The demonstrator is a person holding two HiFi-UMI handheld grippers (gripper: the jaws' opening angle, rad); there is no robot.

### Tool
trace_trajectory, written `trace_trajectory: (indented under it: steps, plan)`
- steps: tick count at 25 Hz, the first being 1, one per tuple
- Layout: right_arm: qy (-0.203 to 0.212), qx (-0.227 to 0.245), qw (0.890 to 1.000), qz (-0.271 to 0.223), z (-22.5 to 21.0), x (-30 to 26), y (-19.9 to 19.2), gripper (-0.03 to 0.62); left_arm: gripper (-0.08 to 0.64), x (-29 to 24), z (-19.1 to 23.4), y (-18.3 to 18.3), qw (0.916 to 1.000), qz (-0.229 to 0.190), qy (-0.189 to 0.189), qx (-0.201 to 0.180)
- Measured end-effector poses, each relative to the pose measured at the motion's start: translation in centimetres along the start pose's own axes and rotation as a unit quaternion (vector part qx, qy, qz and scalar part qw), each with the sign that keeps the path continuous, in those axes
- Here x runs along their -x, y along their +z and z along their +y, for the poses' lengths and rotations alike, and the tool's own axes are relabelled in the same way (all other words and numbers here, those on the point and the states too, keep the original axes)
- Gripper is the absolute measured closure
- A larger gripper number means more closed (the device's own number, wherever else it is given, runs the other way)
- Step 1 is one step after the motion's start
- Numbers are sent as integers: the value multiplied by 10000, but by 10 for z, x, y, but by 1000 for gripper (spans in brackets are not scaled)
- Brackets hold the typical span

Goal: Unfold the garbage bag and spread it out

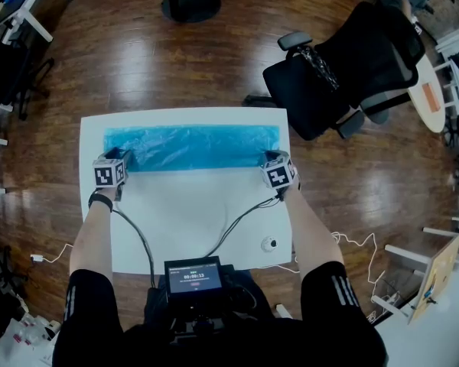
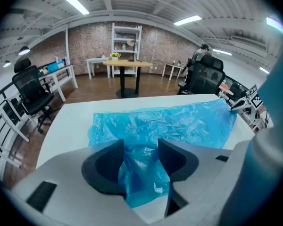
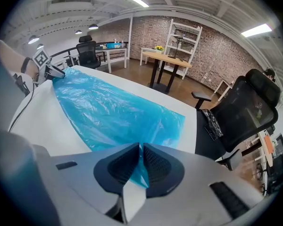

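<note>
A blue garbage bag [image 1: 191, 147] lies as a long strip across the far half of the white table [image 1: 191, 220]. My left gripper [image 1: 116, 159] is at the strip's left near corner, my right gripper [image 1: 271, 161] at its right near corner. In the left gripper view the left gripper [image 2: 140, 147] is shut on a bunched fold of the bag [image 2: 170, 121], which fills the gap between the jaws. In the right gripper view the right gripper [image 3: 141, 149] stands nearly closed, shut on a thin edge of the bag [image 3: 108, 112].
A black office chair [image 1: 352, 60] stands off the table's far right corner. A small round object [image 1: 269, 244] sits near the table's front right. A screen device [image 1: 193, 275] hangs at the front edge, with cables running to both grippers. A round pedestal base [image 1: 193, 2] stands beyond the table.
</note>
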State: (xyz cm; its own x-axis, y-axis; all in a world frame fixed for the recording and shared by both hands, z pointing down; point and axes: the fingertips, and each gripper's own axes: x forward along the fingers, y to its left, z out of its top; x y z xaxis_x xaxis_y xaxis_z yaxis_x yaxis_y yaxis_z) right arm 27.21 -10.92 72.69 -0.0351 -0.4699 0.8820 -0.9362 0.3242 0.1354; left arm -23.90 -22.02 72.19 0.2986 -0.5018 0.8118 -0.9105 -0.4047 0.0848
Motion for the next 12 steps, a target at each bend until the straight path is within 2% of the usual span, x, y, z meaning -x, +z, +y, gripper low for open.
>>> trace_trajectory:
  steps: [5,8,12]
  plan:
    - [-16,-46,10000,3,-6,-3,-3,529,325,0,-4,5,9999,-32,-86,-54]
    - [-40,-109,9999,-7,-11,-2,-7,531,325,-1,-10,18,9993,-156,-213,-274]
    - [-26,-77,9999,-60,-9,-2,-5,532,325,7,3,47,9970,-357,-53,-678]
